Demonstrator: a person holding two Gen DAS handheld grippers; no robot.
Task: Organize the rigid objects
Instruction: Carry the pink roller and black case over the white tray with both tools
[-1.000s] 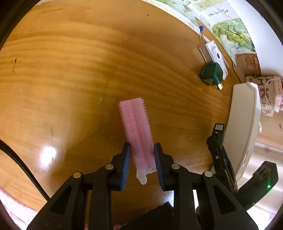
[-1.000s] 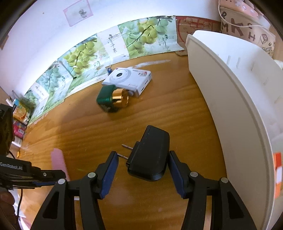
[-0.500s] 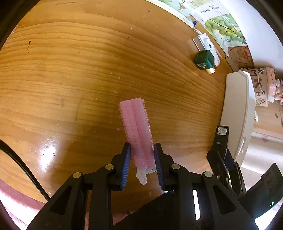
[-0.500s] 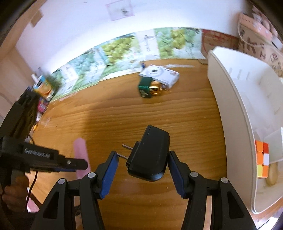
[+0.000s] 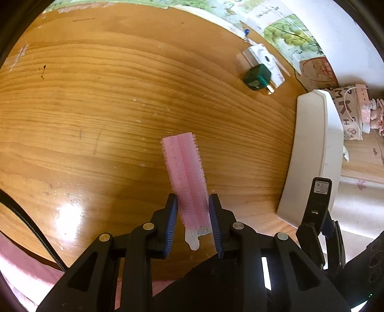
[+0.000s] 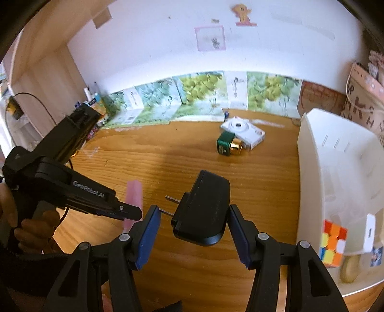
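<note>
A home: wooden desk (image 6: 192, 163), cartoon wall stickers (image 6: 243, 14), toys.

Right gripper (image 6: 193, 234) clamps black plug adapter (image 6: 204, 211) above wooden table (image 6: 261, 182). White organizer (image 6: 312, 168) at right holds a colored cube (image 6: 332, 243).

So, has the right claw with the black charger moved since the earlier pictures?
Yes. The right claw, shut on the black charger, has risen and pulled back: the white camera now looks smaller and farther away.
</note>
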